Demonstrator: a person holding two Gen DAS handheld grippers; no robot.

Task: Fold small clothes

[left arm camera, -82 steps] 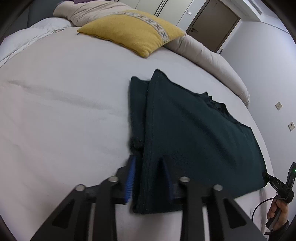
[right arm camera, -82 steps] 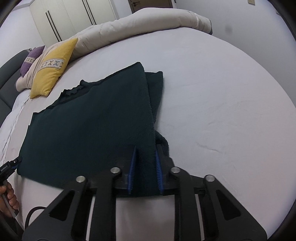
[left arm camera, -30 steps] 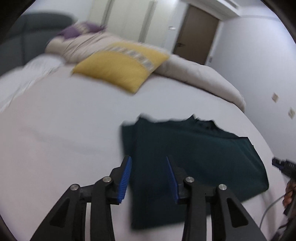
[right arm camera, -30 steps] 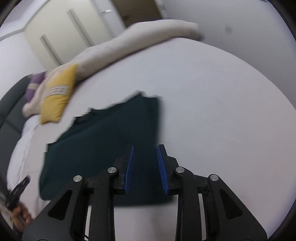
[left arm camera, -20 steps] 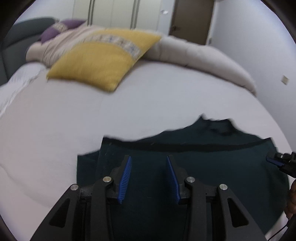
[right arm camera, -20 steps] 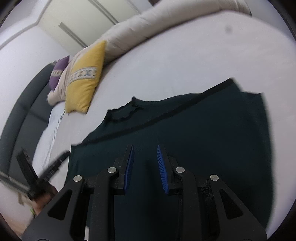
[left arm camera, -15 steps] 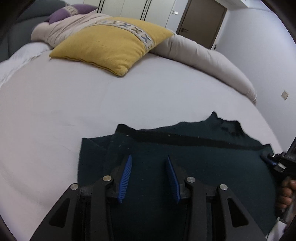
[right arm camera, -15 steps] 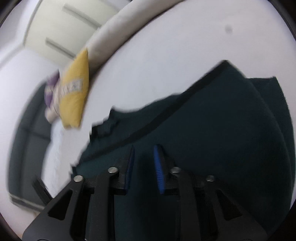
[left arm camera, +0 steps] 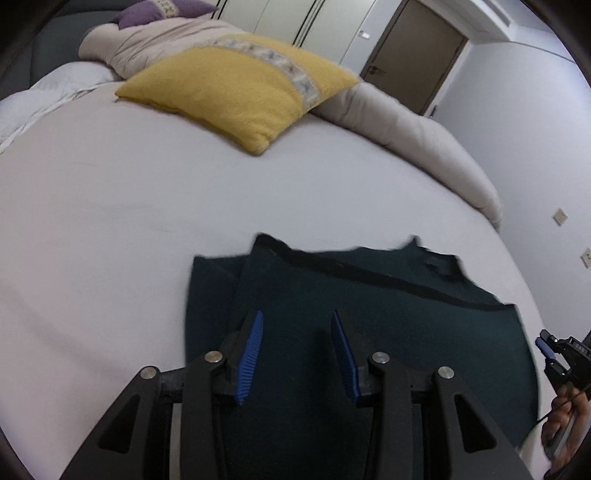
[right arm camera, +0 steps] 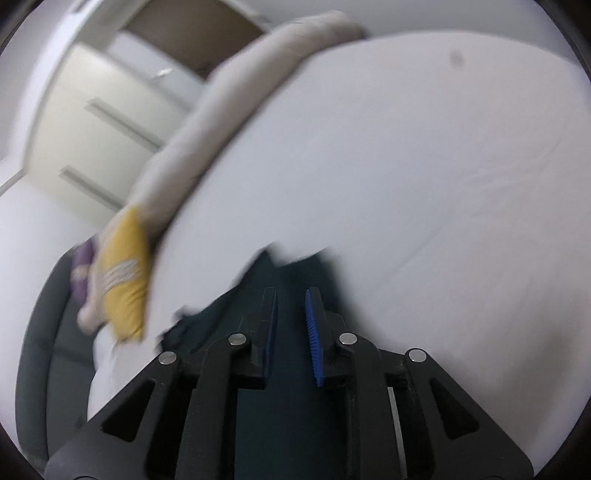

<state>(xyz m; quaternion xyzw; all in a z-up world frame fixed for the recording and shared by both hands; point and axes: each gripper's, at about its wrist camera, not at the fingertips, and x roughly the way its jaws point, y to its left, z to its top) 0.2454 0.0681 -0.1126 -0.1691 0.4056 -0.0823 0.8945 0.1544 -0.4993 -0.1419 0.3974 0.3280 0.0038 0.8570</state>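
Note:
A dark green garment point(left arm camera: 388, 325) lies flat on the white bed point(left arm camera: 110, 221), with a folded-in flap along its left side and its collar at the far right edge. My left gripper point(left arm camera: 297, 332) is open and empty, hovering over the garment's near left part. My right gripper point(right arm camera: 290, 314) is open and empty, also over the garment point(right arm camera: 255, 288); that view is blurred by motion. The right gripper point(left arm camera: 550, 350) shows at the garment's right edge in the left wrist view.
A yellow cushion point(left arm camera: 240, 88) and a beige rolled duvet point(left arm camera: 406, 136) lie at the far side of the bed. A purple cushion point(left arm camera: 162, 7) sits behind them. A dark sofa point(right arm camera: 44, 332) stands beside the bed.
Both grippers let go of the garment's folded edge and opened. They lifted and swung round to face the garment from its long side. The right gripper is still moving.

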